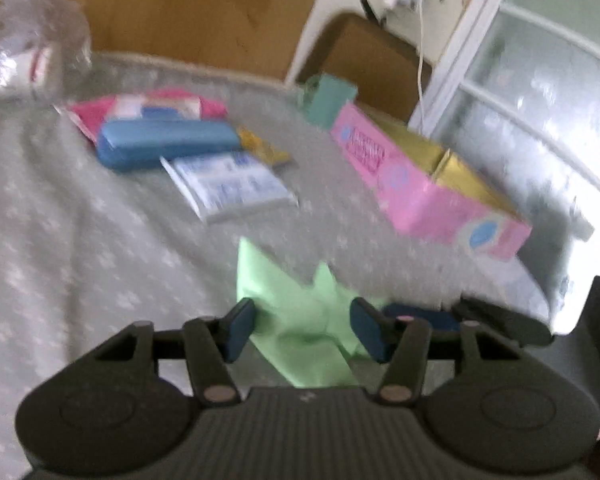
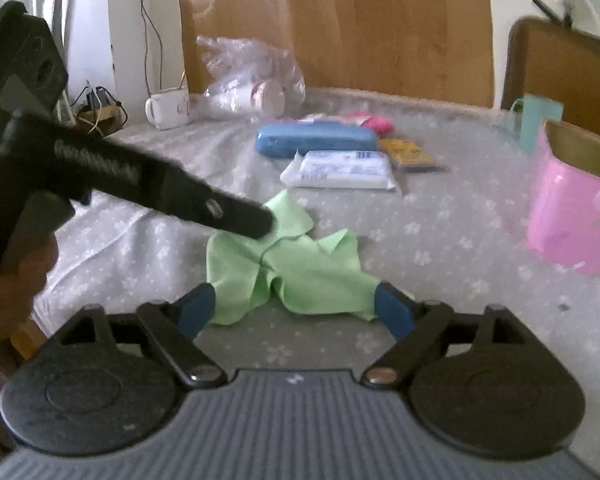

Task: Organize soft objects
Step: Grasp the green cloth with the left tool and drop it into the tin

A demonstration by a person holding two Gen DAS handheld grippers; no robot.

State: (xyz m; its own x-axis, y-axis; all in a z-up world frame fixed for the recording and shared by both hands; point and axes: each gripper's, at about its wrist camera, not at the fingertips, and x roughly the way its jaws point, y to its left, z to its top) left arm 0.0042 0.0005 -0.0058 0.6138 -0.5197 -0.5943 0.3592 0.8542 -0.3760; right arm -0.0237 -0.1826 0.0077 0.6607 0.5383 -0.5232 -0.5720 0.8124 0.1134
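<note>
Nearest, the right claw (image 2: 294,312) stands wide open with the crumpled green cloth (image 2: 296,268) lying slack on the tabletop (image 2: 440,240) between and just beyond its blue pads; nothing is pinched there. From the left, the left claw (image 1: 302,330) straddles the same cloth, pads apart at either side of a raised fold, so it looks open too, probably ready to gather the cloth. Farther back lie a white tissue pack (image 2: 340,170), a blue case (image 2: 314,140) and a pink packet (image 1: 148,110), grouped close together as if waiting to be sorted. At the right sits a pink box (image 1: 428,184), open-topped, likely the place meant for soft things. A mug (image 2: 168,110) and plastic bag (image 2: 252,76) stand farthest.
</note>
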